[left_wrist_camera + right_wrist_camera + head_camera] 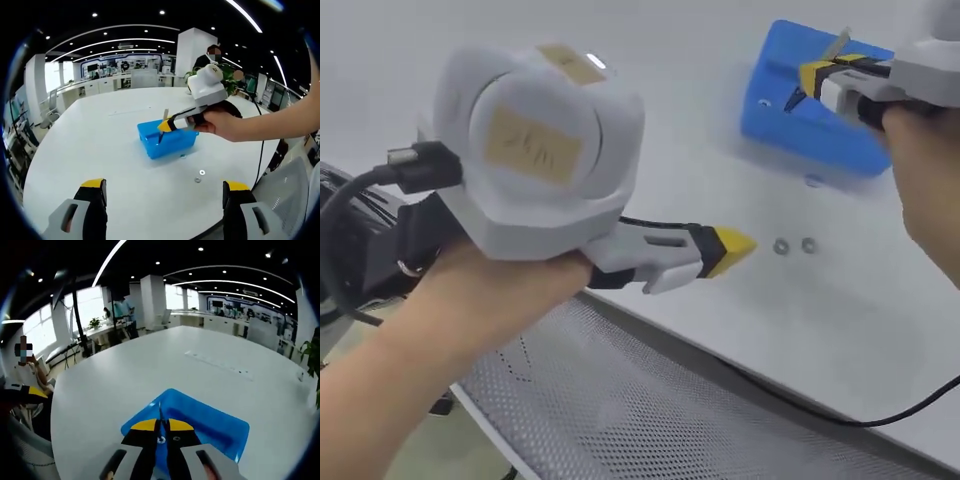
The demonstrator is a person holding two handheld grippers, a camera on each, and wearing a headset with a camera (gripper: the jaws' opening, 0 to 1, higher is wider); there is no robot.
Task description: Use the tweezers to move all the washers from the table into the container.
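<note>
My right gripper point(161, 426) has its fingers pinched shut on the tweezers point(160, 411), whose tips hang over the blue container point(215, 427); I cannot tell whether they carry anything. My left gripper point(164, 186) hangs above the table point(90, 140), fingers spread wide and empty. Two washers point(781, 246) lie side by side near the container.

Left gripper point(164, 187) agape, right gripper point(161, 426) tight on tweezers point(160, 411) (both hand-held)

Two washers point(781, 246), perhaps more; one container point(800, 135)
</note>
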